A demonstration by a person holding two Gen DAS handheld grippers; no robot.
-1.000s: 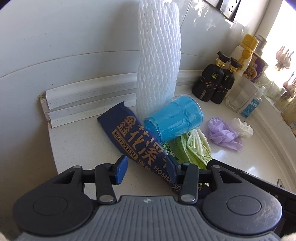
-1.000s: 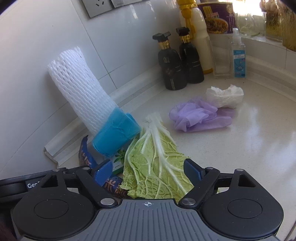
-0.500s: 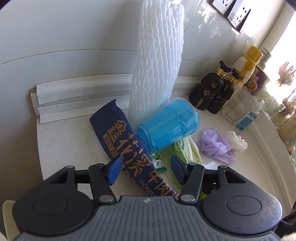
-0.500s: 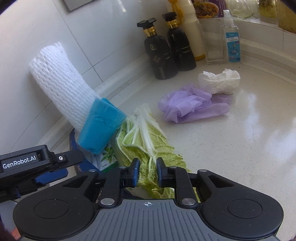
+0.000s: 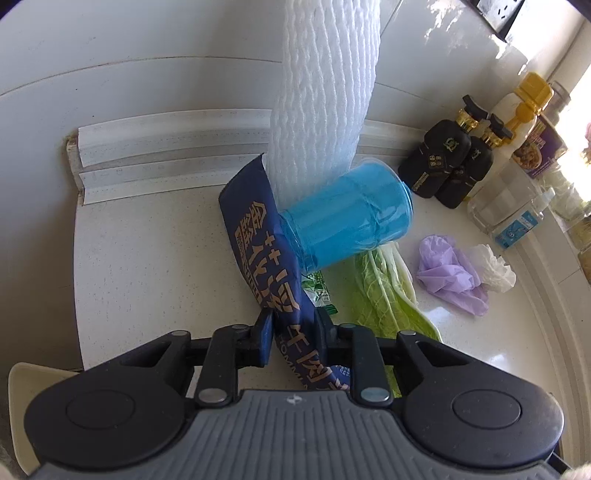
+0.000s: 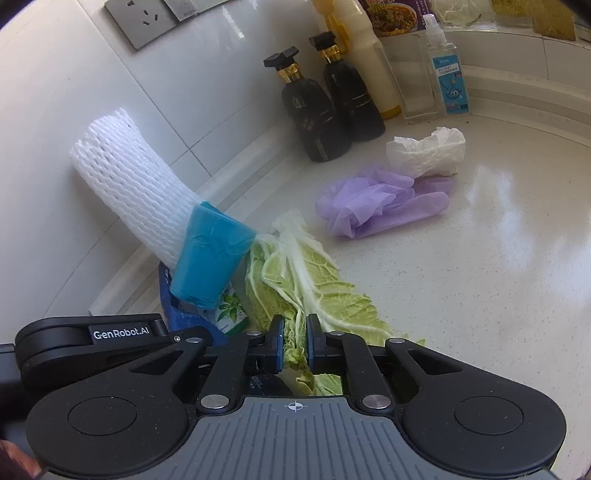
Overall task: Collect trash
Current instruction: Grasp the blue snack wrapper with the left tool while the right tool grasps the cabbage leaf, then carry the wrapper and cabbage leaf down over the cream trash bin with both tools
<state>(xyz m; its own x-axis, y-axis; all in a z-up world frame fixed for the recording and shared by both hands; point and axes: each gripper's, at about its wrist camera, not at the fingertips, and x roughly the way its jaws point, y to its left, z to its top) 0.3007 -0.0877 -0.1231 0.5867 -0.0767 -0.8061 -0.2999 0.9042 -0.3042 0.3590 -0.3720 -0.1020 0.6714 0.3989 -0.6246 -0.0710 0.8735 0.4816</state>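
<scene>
A dark blue wrapper with gold lettering (image 5: 258, 254) lies on the white counter, and my left gripper (image 5: 293, 330) is shut on its near end. A blue plastic cup (image 5: 347, 225) lies on its side across the wrapper, with a white foam net sleeve (image 5: 325, 92) standing behind it. My right gripper (image 6: 295, 341) is shut on a green cabbage leaf (image 6: 314, 291), which also shows in the left wrist view (image 5: 384, 288). A purple glove (image 6: 376, 203) and a crumpled white tissue (image 6: 424, 151) lie further right. A small green-and-white packet (image 6: 231, 314) lies under the cup.
Two black pump bottles (image 6: 328, 99), a cream bottle with a yellow cap (image 6: 369, 62) and a clear spray bottle (image 6: 447, 70) stand along the tiled back wall. A wall socket (image 6: 140, 22) is above. The counter's left edge (image 5: 75, 295) drops off.
Both grippers were open a second ago. The right one shut on the cabbage leaf first; the left one then shut on the blue wrapper. Both pulled back a little.
</scene>
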